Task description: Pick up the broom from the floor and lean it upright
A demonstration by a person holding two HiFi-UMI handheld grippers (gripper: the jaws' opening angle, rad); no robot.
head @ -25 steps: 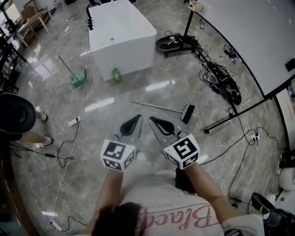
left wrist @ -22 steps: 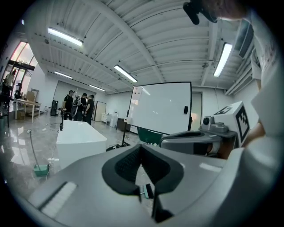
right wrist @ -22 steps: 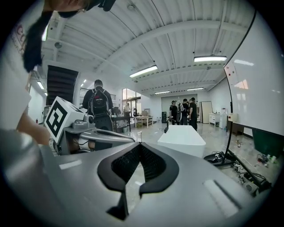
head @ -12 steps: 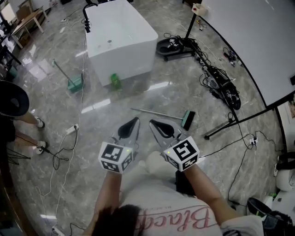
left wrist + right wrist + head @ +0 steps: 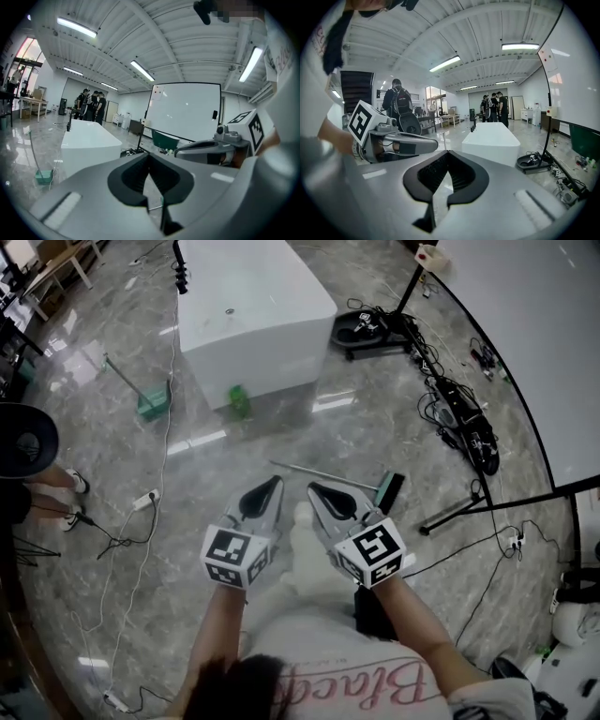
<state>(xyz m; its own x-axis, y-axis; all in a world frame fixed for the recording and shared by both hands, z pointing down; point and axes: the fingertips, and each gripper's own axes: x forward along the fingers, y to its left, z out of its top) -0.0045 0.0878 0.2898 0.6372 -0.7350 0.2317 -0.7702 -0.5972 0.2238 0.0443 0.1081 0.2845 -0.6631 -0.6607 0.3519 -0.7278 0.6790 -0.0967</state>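
Observation:
The broom lies flat on the grey marble floor just beyond my grippers, its thin metal handle [image 5: 319, 473] running left from a dark green head [image 5: 387, 491]. My left gripper [image 5: 277, 481] hovers short of the handle's left part, its jaws shut and empty. My right gripper [image 5: 312, 487] is beside it, near the handle's middle, also shut with nothing in it. Neither touches the broom. In the left gripper view [image 5: 149, 153] and the right gripper view [image 5: 447, 152] the dark pads meet at the tips.
A white tub-like block [image 5: 253, 310] stands ahead, with a green bottle [image 5: 239, 399] at its foot and a green dustpan with a handle [image 5: 150, 404] to its left. A whiteboard stand leg [image 5: 459, 510] and tangled cables [image 5: 464, 423] lie right. A person in a black hat [image 5: 23, 442] stands left.
Both grippers have moved forward together and slightly down, so the broom now lies closer to their tips. Their jaws stay shut.

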